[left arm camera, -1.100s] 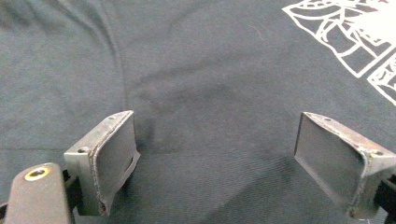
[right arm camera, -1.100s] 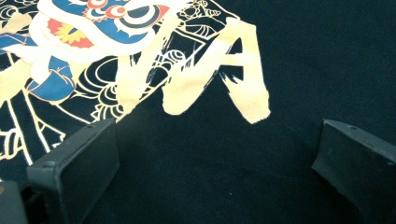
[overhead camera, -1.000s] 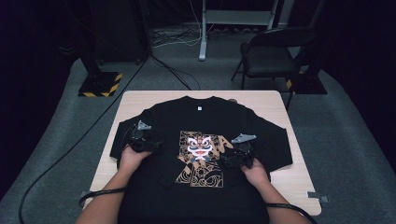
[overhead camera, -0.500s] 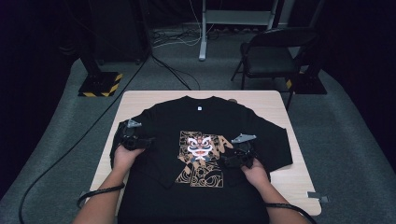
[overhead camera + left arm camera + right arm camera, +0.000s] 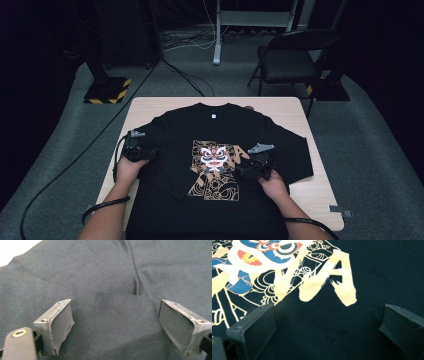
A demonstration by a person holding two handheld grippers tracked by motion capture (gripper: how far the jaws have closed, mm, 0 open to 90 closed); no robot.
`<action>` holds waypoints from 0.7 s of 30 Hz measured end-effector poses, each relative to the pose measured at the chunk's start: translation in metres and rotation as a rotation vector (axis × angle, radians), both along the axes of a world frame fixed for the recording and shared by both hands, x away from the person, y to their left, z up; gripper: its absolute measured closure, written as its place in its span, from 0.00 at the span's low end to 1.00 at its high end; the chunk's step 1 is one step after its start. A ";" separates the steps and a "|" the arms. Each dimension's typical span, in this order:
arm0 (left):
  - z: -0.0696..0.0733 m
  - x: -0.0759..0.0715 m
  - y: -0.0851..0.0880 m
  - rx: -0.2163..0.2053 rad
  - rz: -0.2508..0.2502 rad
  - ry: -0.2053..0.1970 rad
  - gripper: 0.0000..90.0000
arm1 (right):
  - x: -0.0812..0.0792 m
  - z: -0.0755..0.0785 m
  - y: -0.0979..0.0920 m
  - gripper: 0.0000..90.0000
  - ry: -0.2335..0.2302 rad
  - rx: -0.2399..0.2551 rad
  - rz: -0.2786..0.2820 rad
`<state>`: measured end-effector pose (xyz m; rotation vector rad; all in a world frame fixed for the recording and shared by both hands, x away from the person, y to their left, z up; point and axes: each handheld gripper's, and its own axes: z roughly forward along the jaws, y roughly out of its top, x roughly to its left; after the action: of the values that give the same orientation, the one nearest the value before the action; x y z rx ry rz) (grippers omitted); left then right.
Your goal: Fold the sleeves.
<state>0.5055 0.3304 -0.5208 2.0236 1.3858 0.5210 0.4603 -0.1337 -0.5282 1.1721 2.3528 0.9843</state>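
A black long-sleeved shirt (image 5: 225,125) lies face up on the table, with a lion-dance print (image 5: 215,167) on its chest. My left gripper (image 5: 148,152) sits on the shirt's left side, where the sleeve is folded in over the body. In the left gripper view my left gripper (image 5: 115,303) is open, its grey pads (image 5: 60,322) straddling a fold of dark cloth (image 5: 112,322) without pressing it. My right gripper (image 5: 244,172) rests by the right edge of the print. In the right gripper view it (image 5: 328,308) is open above plain black cloth just below the cream lettering (image 5: 329,277).
The wooden table (image 5: 300,112) shows bare at the back corners and right front (image 5: 320,200). A folding chair (image 5: 295,55) stands behind the table, a striped stand base (image 5: 107,90) sits on the floor at back left, and cables (image 5: 75,160) trail left.
My left gripper has slid a little to the left along the shirt's left side. The right gripper has stayed where it was.
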 end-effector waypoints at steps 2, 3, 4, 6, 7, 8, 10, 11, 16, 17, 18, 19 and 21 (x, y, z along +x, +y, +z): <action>0.000 0.000 0.000 0.001 0.000 -0.003 0.13 | 0.000 0.000 0.000 0.00 0.000 0.000 0.000; -0.001 0.000 0.000 0.000 0.000 -0.004 0.12 | 0.000 0.000 0.000 0.00 0.000 0.000 0.000; -0.001 0.000 0.000 0.000 0.000 -0.003 0.12 | 0.000 0.000 0.000 0.00 0.000 0.000 0.000; -0.001 0.000 -0.001 0.002 -0.001 -0.004 0.12 | 0.000 0.000 0.000 0.00 0.000 0.000 0.000; -0.001 0.000 -0.001 0.002 0.000 -0.007 0.11 | 0.000 0.000 0.000 0.00 0.000 0.000 0.000; -0.002 0.000 -0.001 0.005 0.000 -0.011 0.11 | 0.000 0.000 0.000 0.00 0.000 0.000 0.000; -0.002 0.001 -0.002 0.015 0.001 -0.006 0.10 | 0.000 0.000 0.000 0.00 0.000 0.000 0.000; -0.001 0.002 -0.003 0.019 0.007 -0.003 0.10 | 0.000 0.000 0.000 0.00 0.000 0.000 0.000; -0.002 0.005 0.000 0.008 0.007 0.007 0.04 | 0.000 0.000 0.000 0.00 -0.001 0.000 0.000; -0.001 0.005 0.001 0.001 0.006 0.008 0.04 | 0.000 0.000 0.000 0.00 0.000 0.000 0.000; -0.002 0.005 0.002 -0.008 0.005 0.006 0.05 | 0.000 0.000 0.000 0.00 -0.001 0.000 0.000; -0.002 0.005 0.002 -0.012 0.004 0.006 0.05 | 0.000 0.000 0.000 0.00 -0.001 0.000 0.000; -0.001 0.005 0.003 -0.023 0.008 0.004 0.05 | 0.000 0.000 0.000 0.00 -0.001 0.000 0.000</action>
<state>0.5105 0.3336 -0.5220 2.0033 1.3965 0.5026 0.4603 -0.1337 -0.5283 1.1721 2.3520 0.9847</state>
